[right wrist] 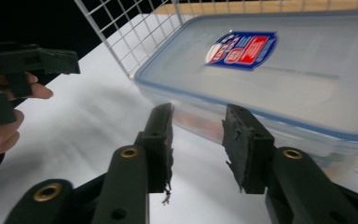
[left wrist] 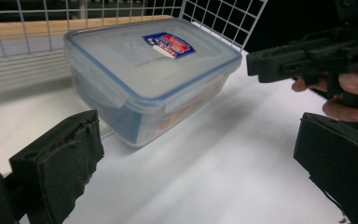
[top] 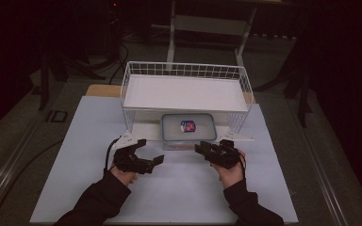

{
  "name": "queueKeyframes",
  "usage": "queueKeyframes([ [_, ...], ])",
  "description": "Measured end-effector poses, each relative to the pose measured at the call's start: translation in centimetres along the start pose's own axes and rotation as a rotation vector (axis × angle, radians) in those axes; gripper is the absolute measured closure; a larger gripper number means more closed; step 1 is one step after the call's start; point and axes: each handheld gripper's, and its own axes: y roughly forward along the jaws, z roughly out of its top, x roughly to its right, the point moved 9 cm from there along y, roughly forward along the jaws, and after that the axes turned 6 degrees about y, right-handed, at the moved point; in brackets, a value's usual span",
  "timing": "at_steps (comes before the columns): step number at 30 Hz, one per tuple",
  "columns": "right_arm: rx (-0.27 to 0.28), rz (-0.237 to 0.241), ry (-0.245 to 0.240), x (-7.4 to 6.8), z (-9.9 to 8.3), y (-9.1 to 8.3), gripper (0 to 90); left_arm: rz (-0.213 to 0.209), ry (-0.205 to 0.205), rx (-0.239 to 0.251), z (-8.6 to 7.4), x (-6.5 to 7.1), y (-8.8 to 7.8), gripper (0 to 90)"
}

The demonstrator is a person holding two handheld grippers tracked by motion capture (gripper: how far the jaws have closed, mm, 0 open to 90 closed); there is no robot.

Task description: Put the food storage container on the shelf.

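Where it sits (label up), the container [top: 188,127] lies crosswise, seemingly level.

The box [left wrist: 154,79] is looking like see-through plastic, smooth and a bit shiny, with a cloudy lid and a blue rim. A glossy paper sticker [left wrist: 169,45] is sitting on the lid. The basket [top: 186,70] is looking like thin white metal wire. The table top [top: 179,188] is looking white, smooth and matt. The left gripper [left wrist: 200,168] is showing black matt pads [left wrist: 65,163], rough and frayed at the edges. A strip of pale wood [left wrist: 37,28] is showing behind the wire.
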Motion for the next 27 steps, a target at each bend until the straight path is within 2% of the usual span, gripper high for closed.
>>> queueKeyframes([
  [1,-0.014,0.005,-0.014,-0.2,-0.3,0.5,68.3,-0.002,0.004,-0.001,-0.2,0.2,-0.1,1.1],
  [3,-0.017,0.009,-0.014,-0.3,-0.4,0.6,71.8,-0.005,0.001,-0.003,-0.5,0.5,-0.3,1.1],
  [6,-0.041,0.007,-0.018,-0.6,-0.8,1.5,82.4,-0.010,0.001,-0.007,-1.0,0.8,-0.5,1.1],
  [7,-0.041,0.007,-0.018,-0.6,-0.8,1.5,82.4,-0.010,0.001,-0.007,-1.0,0.8,-0.5,1.1],
  [8,-0.052,-0.006,-0.021,-0.5,-1.0,1.9,89.3,-0.012,0.000,-0.004,-1.0,0.9,-0.6,1.1],
  [16,-0.082,-0.030,-0.023,-0.1,-1.3,3.5,89.8,0.023,0.067,0.006,-1.1,0.8,-0.6,1.1],
  [20,-0.093,-0.045,-0.016,0.4,-1.3,4.3,89.8,0.028,0.070,0.018,-1.1,0.6,-0.6,1.1],
  [21,-0.095,-0.045,-0.004,0.6,-1.2,4.7,89.8,0.029,0.071,0.018,-1.1,0.6,-0.6,1.1],
  [27,-0.091,-0.059,-0.005,0.7,-0.9,5.6,89.7,0.025,0.061,0.003,-1.6,0.4,-0.3,1.1],
])
